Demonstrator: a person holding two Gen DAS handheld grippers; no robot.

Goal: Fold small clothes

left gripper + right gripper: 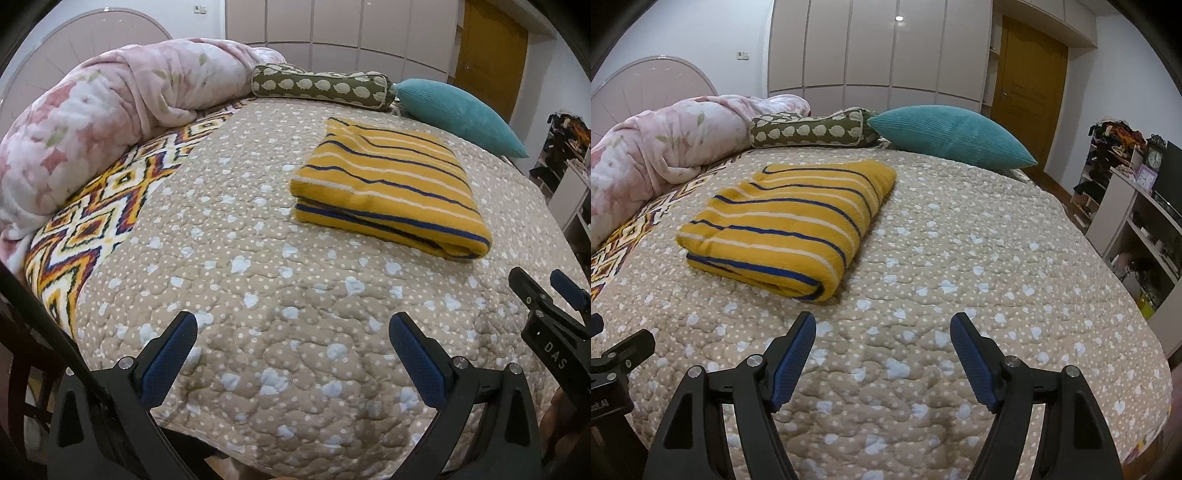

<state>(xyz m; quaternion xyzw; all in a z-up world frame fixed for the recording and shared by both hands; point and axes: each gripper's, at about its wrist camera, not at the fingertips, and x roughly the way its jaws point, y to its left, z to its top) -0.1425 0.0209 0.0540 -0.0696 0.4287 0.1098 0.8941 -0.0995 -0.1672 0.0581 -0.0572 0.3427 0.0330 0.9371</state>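
Left wrist view: the left gripper (293, 332) hangs over the near edge of the bed, jaws spread wide and holding nothing; the right gripper (882, 332) is likewise spread and empty, just beside it. Both sit well short of the cloth, which suggests a pause rather than a grasp. Ahead on the quilt (258, 295) lies the striped yellow garment (388, 192), already doubled into a flat rectangle with its thick folded edge facing the grippers, so the fold appears finished or nearly so. Beyond it, a pink blanket (92, 122), a bolster (321, 85) and a teal cushion (461, 114) line the bed's far side, clear of the working area.
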